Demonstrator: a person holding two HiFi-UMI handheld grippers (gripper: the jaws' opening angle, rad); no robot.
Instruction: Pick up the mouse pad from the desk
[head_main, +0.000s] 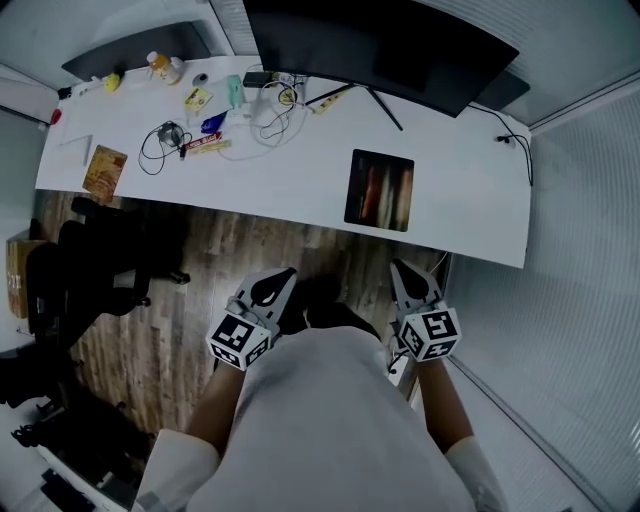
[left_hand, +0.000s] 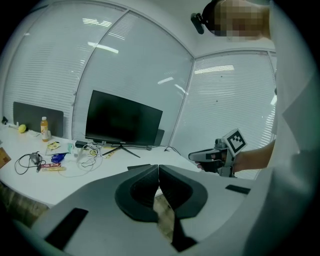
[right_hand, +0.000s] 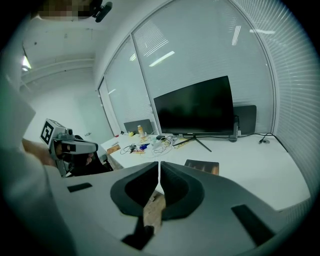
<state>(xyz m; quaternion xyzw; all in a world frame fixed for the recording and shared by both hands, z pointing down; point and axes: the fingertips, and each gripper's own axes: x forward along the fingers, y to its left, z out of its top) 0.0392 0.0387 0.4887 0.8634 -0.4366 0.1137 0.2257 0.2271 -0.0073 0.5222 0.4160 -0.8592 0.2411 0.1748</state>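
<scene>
The mouse pad (head_main: 380, 190) is a dark rectangle with a reddish print, lying flat on the white desk (head_main: 470, 215) in front of the monitor. It shows as a thin dark strip (left_hand: 139, 166) in the left gripper view and lies just past the jaws (right_hand: 202, 166) in the right gripper view. My left gripper (head_main: 284, 273) and right gripper (head_main: 401, 266) hover over the wood floor, short of the desk's front edge and apart from the pad. Both have their jaws together with nothing between them. From the left gripper's camera, the right gripper (left_hand: 215, 156) floats off to the side.
A black monitor (head_main: 390, 45) stands at the desk's back. Cables (head_main: 165, 140), snack packets (head_main: 205, 140), a bottle (head_main: 162, 66) and a brown book (head_main: 104, 170) clutter the left half. A black office chair (head_main: 90, 265) stands at the left. Blind-covered glass walls run along the right.
</scene>
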